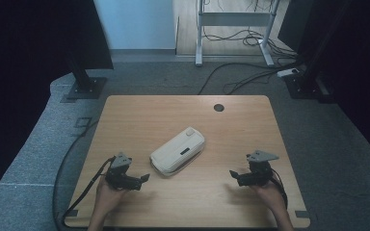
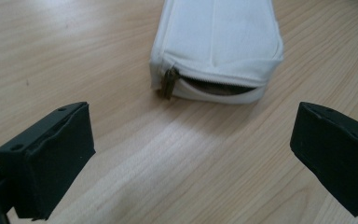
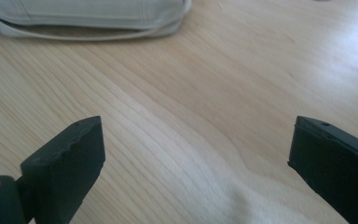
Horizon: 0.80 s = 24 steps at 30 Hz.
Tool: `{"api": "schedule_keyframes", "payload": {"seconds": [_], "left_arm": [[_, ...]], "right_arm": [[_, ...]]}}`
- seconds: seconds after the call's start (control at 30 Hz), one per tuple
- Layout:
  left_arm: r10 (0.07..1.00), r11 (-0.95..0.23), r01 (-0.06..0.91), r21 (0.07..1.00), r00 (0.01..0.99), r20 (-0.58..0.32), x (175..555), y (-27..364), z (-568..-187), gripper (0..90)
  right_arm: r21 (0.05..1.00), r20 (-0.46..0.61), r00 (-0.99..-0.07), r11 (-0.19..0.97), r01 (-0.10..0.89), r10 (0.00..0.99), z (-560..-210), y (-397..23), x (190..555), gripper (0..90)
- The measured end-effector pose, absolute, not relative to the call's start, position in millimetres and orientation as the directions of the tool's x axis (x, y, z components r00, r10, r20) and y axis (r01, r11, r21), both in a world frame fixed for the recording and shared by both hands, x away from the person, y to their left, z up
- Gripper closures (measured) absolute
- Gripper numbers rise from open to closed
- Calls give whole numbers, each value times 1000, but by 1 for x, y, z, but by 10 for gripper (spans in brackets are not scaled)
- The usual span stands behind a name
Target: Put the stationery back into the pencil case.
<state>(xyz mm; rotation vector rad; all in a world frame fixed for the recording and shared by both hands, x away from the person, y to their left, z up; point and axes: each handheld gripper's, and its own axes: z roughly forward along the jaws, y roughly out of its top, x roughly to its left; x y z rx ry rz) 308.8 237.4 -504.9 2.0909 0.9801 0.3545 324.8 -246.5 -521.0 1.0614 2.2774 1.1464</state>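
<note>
Pouch: white fabric zip pouch [image 1: 178,150], lying flat near the middle of the wooden table [image 1: 231,202], long axis running diagonally from near-left to far-right.
Pouch opening: in the left gripper view the near end of the pouch [image 2: 216,44] shows its zip partly undone, with a dark gap along the end seam.
Zip pull: brownish metal pull [image 2: 168,84] hanging at the left corner of that end, close to the table surface.
Pouch label: small dark mark on the upper face, seen from the high view; wording too small to read.
Pouch contact: touched by neither gripper; bare wood lies between it and both sets of jaws.
Left gripper: left gripper [image 1: 146,178] held low over the near-left part of the table, just left of the pouch's near end and pointing toward it.
Left jaws: spread wide, nothing between them [image 2: 191,154].
Right gripper: right gripper [image 1: 232,173] held low over the near-right part of the table, well apart from the pouch, pointing left toward it.
Right jaws: spread wide, nothing between them [image 3: 196,158]; the pouch's long edge [image 3: 88,18] lies at the far left of this view.
Table feature: round dark cable hole [image 1: 218,107] near the far edge.
Surroundings: grey carpet floor [image 1: 164,77] with loose cables beyond the table.
</note>
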Motion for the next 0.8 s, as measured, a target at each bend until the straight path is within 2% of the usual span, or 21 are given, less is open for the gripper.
{"api": "schedule_keyframes", "payload": {"seconds": [0.37, 0.8], "left_arm": [[762, -407, 559, 723, 644, -69, 304, 246, -527, 0], [767, -459, 588, 666, 641, -37, 306, 239, -548, 0]], "right_arm": [[786, 13, -602, 364, 500, 798, -542, -258, 319, 0], [732, -30, -611, 434, 525, 791, -555, -252, 318, 7]]}}
